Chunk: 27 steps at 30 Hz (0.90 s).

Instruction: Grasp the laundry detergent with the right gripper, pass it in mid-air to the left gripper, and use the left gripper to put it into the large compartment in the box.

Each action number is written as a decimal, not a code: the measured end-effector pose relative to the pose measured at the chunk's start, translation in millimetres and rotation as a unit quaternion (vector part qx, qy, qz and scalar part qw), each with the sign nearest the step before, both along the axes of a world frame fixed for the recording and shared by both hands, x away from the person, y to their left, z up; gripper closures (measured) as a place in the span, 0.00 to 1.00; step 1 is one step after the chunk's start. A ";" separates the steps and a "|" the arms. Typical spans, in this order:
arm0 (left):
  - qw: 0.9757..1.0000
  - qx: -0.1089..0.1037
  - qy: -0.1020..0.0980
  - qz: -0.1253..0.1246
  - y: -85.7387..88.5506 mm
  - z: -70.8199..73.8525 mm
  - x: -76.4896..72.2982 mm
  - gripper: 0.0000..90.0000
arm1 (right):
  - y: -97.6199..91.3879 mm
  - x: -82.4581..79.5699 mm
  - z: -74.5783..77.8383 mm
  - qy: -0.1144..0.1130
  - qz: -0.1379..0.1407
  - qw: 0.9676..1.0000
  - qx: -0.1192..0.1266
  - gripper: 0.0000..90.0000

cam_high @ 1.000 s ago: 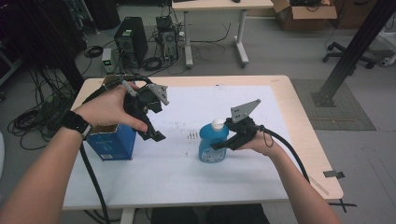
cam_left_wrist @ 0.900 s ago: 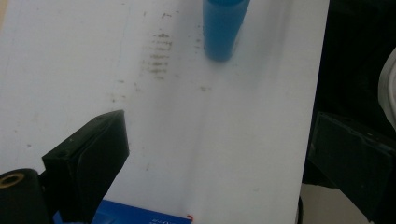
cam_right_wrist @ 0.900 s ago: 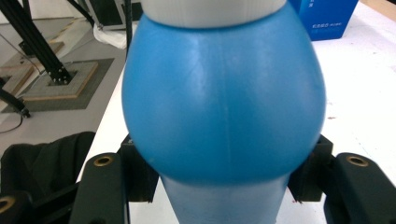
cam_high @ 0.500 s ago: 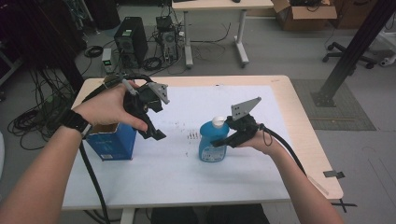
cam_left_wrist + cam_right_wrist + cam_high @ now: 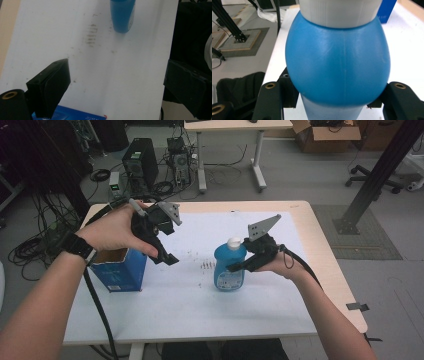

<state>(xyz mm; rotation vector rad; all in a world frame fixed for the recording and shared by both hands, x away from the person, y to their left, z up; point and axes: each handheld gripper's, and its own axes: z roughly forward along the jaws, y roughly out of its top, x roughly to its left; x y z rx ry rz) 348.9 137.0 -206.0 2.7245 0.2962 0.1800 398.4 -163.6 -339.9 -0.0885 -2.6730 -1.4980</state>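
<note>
With the right gripper (image 5: 239, 266) clamped on the bottle (image 5: 229, 268) mid-table, lift straight up, keeping the wide-open, empty left gripper (image 5: 167, 256) clear.

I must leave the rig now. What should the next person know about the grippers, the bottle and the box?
Right gripper: shut on the blue bottle, which stands upright on the white mat.
Left gripper: open, empty, held above the mat beside the open blue box.
Done: bottle gripped. Box is not gripped.
Left, probably: bottle into the box; it has not been lifted yet, as far as I can see.
</note>
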 end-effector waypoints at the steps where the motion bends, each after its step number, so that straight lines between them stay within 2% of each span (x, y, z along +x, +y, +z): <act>1: 1.000 0.000 -0.002 -0.001 -0.4 1.1 -0.4 0.07 | -0.1 0.0 4.4 -0.001 0.001 1.000 0.003 0.46; 15: 1.000 0.002 -0.014 0.000 -3.8 20.3 -4.7 0.06 | 11.7 -3.5 63.3 -0.031 0.024 0.999 0.006 0.47; 27: 1.000 0.000 -0.024 0.000 -10.1 38.6 -8.5 0.05 | 37.2 -8.2 88.9 -0.042 0.047 0.998 -0.019 0.47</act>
